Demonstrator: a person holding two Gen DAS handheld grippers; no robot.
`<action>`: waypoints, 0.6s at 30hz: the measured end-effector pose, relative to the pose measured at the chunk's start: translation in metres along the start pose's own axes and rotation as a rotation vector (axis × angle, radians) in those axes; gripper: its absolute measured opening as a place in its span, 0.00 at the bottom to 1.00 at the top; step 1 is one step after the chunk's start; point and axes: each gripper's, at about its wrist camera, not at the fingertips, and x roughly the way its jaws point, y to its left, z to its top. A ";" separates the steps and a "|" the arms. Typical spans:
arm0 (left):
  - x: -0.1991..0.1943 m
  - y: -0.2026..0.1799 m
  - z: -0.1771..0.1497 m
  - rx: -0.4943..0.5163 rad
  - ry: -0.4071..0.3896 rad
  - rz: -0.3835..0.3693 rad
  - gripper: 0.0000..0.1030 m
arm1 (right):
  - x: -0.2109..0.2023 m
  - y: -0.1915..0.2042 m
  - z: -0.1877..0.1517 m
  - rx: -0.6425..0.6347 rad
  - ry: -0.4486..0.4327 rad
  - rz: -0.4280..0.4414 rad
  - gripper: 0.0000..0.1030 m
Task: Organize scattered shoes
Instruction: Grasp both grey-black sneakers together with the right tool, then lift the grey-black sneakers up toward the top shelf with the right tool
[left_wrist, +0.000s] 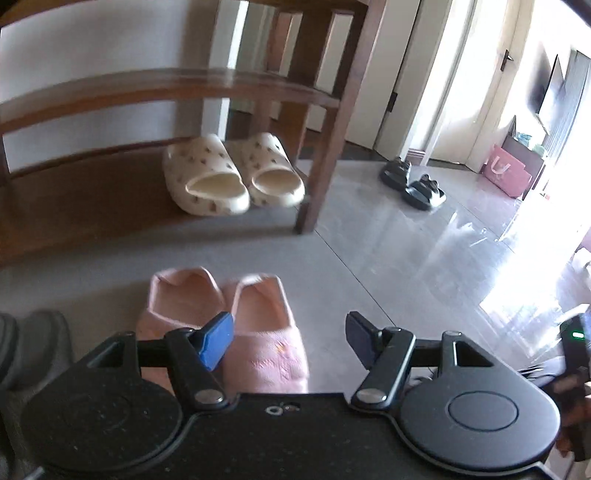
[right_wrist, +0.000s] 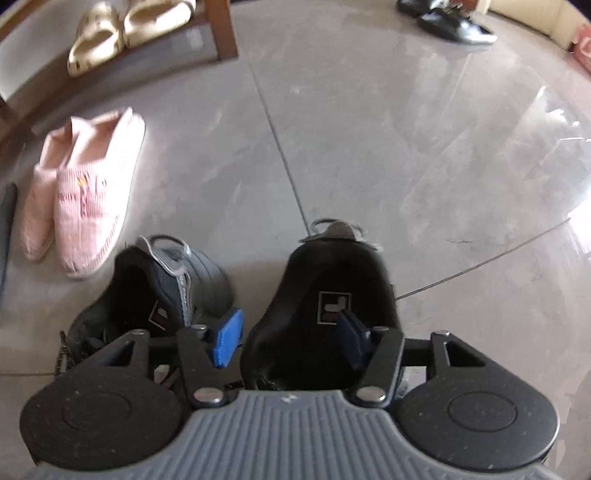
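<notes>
Here, two grippers are working low over a glossy grey tiled floor strewn with shoes.

The left gripper is hanging with its jaws spread wide and nothing between them, just above a pair of pink knitted slippers lying side by side on the floor. The right gripper is pointing steeply down with its jaws straddling one wall of a black sneaker, one blue pad inside the shoe's opening and one outside; whether the pads are pressing on it I cannot tell. A second black and grey sneaker is sitting just beside it. A pair of cream perforated clogs is resting on the bottom shelf of a dark wooden rack, whose leg is standing between the clogs and the open floor. A pair of black sandals is lying well apart near a doorway, by a pink bag.
</notes>
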 end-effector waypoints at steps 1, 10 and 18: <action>-0.001 -0.001 -0.002 -0.004 -0.004 0.005 0.65 | 0.005 0.000 0.001 0.008 0.027 0.016 0.29; 0.020 -0.014 -0.008 0.108 0.013 -0.014 0.65 | 0.003 0.033 -0.007 0.025 0.162 0.036 0.20; 0.027 -0.013 -0.003 0.102 0.015 -0.046 0.65 | -0.009 0.024 0.012 0.213 0.138 0.146 0.66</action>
